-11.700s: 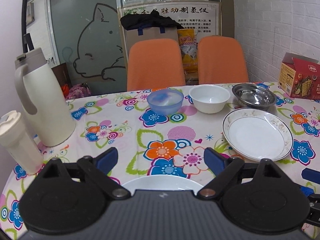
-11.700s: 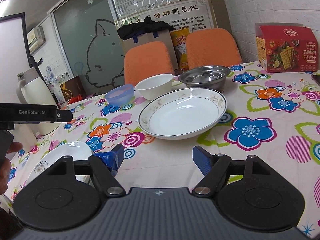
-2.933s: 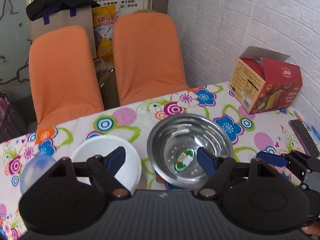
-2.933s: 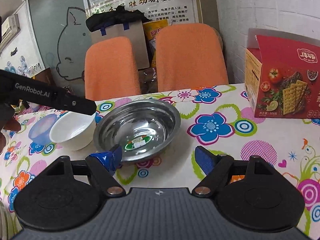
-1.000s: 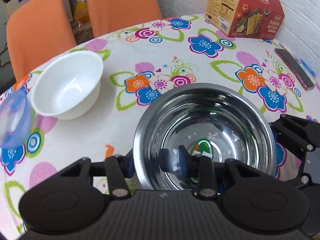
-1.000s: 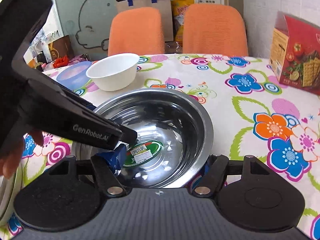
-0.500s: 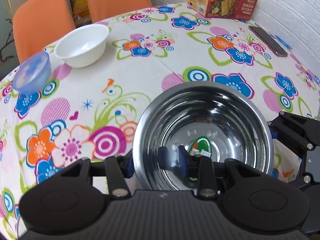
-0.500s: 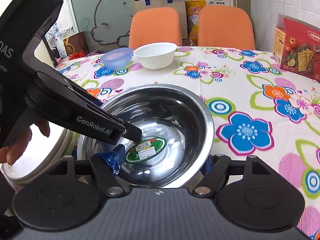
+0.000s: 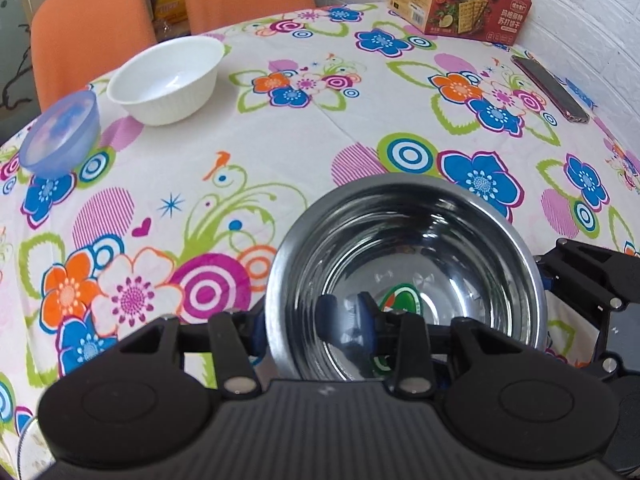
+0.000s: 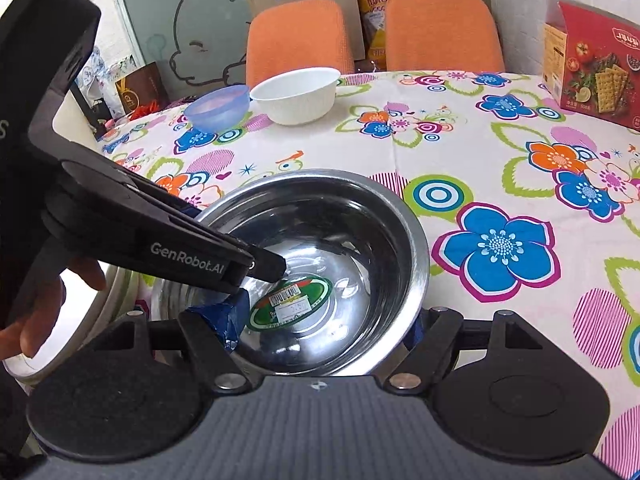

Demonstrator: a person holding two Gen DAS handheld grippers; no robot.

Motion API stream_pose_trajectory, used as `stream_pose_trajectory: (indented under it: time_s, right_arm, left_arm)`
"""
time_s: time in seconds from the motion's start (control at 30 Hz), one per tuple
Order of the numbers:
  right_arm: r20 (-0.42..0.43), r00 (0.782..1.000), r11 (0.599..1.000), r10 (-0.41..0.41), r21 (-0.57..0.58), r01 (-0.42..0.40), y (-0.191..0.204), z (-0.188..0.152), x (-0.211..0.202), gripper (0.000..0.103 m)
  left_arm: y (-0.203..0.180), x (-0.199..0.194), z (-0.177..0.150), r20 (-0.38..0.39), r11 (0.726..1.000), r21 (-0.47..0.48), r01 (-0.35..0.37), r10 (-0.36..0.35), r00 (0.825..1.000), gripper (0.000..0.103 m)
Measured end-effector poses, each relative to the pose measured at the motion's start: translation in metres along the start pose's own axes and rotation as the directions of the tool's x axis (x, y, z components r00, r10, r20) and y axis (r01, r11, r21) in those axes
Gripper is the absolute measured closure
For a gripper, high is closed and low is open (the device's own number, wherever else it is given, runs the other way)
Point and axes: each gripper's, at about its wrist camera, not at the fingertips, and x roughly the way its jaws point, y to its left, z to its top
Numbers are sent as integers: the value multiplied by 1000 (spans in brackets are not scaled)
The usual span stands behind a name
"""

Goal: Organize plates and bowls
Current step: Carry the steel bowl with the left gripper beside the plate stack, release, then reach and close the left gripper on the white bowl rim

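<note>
A steel bowl with a green sticker inside hangs tilted just above the flowered tablecloth at the near side. My left gripper is shut on its left rim, one finger inside and one outside. My right gripper stands open at the bowl's near rim, with the left pad over the inside and the right pad outside. In the right wrist view the bowl's left edge overlaps a white plate. A white bowl and a blue bowl stand at the table's back.
A red cracker box sits at the back right and a phone lies by the right edge. Two orange chairs stand behind the table. A hand holds the left gripper's handle.
The steel bowl stood at the back of the table 2.9 s ago; the left gripper has closed on its rim and carried it to the near side by the plate. Little movement since half a second ago.
</note>
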Motion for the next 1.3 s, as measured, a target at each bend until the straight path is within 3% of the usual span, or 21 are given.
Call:
stream_pose_trajectory:
  time_s: [0.03,0.1,0.2,0.3,0.6,0.93,1.17,1.3]
  right_arm:
    - [2,1000,1000,6,18,-6,-3,-1,-4,42]
    - [26,1000,999,2,44,-3,-11,-4,-17,42]
    - [92,993,996,-78,57,73,-23,-10,-45,42]
    - [141,986,990,-92,119,75,-37,-10,-66,42]
    - [186,975,979,-118,189,83,-34,14,-79,41]
    - [255,964,997,-74,14,73,2,58,-68,40]
    - [176,982,995,-65,-60,76,6,95,-21,40]
    - [106,994,985,-15,-168,32,10,116,14,40]
  left_arm:
    - [1,-2,-1,12,1000,-4,-6,6,1000,29]
    - [3,-12,-5,62,1000,0,-28,28,998,29]
    - [5,-33,-9,129,997,5,-73,72,989,29]
    - [7,-55,-12,194,995,-2,-101,99,976,27]
    - [5,-95,-19,292,996,-12,-93,92,952,24]
    - [34,-88,-17,299,992,-47,-115,123,946,11]
    - [85,-63,-10,254,985,-119,-127,154,955,10]
    - [118,-59,8,266,978,-131,-164,194,944,10]
